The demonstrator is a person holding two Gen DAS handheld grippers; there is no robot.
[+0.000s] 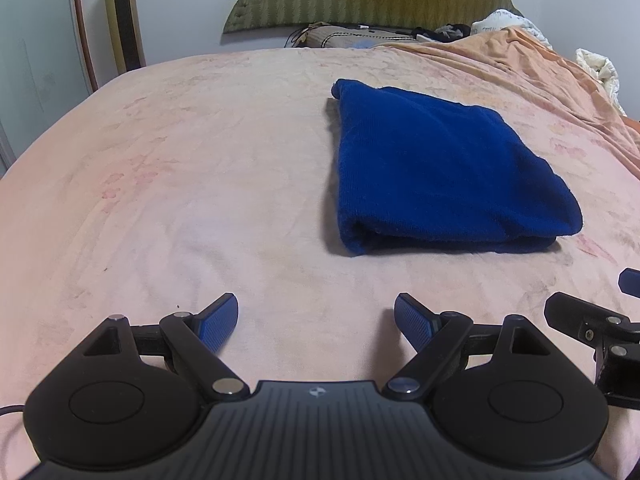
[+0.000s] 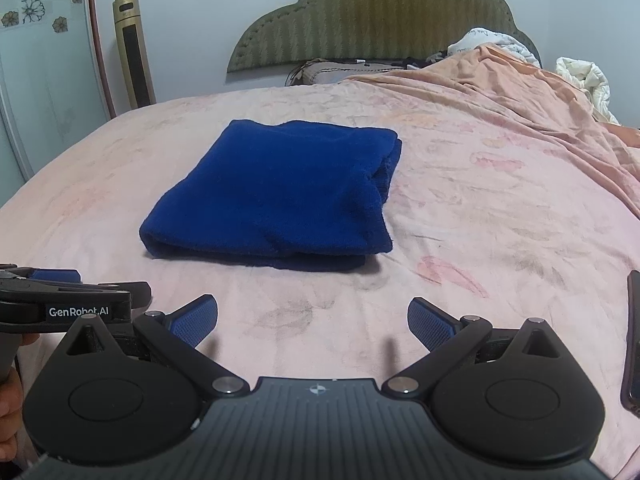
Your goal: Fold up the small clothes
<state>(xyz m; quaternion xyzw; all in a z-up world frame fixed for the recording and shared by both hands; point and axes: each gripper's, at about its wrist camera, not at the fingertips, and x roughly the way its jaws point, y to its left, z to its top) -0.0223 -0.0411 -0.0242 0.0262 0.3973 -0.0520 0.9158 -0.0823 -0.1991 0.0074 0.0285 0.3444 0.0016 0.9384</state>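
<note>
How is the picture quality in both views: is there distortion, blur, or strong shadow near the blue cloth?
Left wrist view: fisheye bends the bed edge into a curve; the blue cloth is sharp, with a soft shadow on its left side. Right wrist view: same curving, dark corners, even light, no glare; the cloth stays in focus.

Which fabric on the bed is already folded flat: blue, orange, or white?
The blue cloth, a neat folded rectangle mid-bed. The orange blanket lies rumpled near the headboard; the white bedding is bunched beyond it.
</note>
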